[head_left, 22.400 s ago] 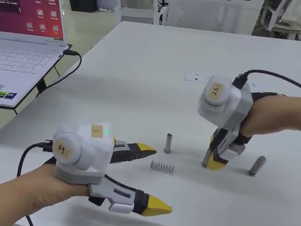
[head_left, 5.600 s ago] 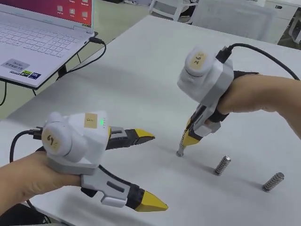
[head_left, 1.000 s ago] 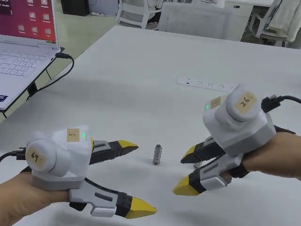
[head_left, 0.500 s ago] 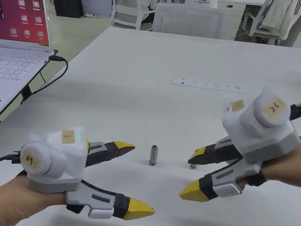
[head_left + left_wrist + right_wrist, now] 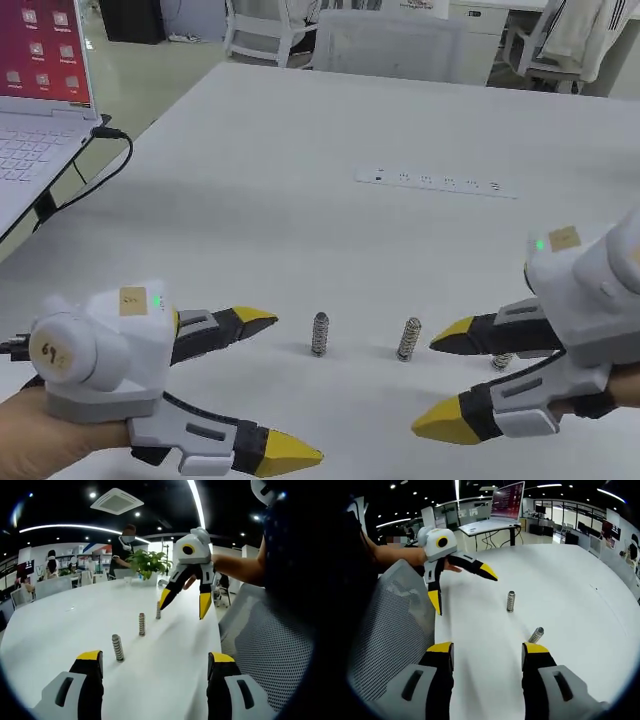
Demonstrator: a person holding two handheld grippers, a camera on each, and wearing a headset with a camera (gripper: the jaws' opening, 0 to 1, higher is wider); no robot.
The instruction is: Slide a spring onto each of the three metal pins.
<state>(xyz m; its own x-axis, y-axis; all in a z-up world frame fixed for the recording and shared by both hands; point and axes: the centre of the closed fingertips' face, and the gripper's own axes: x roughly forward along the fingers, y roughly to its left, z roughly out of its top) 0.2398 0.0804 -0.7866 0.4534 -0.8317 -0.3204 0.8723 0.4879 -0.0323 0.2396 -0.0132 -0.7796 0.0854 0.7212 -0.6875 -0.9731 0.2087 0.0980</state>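
Table (image 5: 300, 140), white; power strip (image 5: 437, 183) lying on it. Three pins, each with a spring (image 5: 319, 337) slid on, in a row on the strip's near side: first pin (image 5: 320, 320), second pin (image 5: 409, 339), third pin (image 5: 501, 360). Left gripper (image 5: 290, 388): jaws wide, empty, nearer than the strip, off its left end. Right gripper (image 5: 428, 386): jaws wide, empty, nearer than the strip, toward its right end.

We are drawing the right gripper (image 5: 432, 388) back, jaws now parted, leaving the spring (image 5: 319, 330) seated on the pin (image 5: 319, 351).

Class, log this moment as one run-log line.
left tool open | right tool open | three springs standing on table | nothing held
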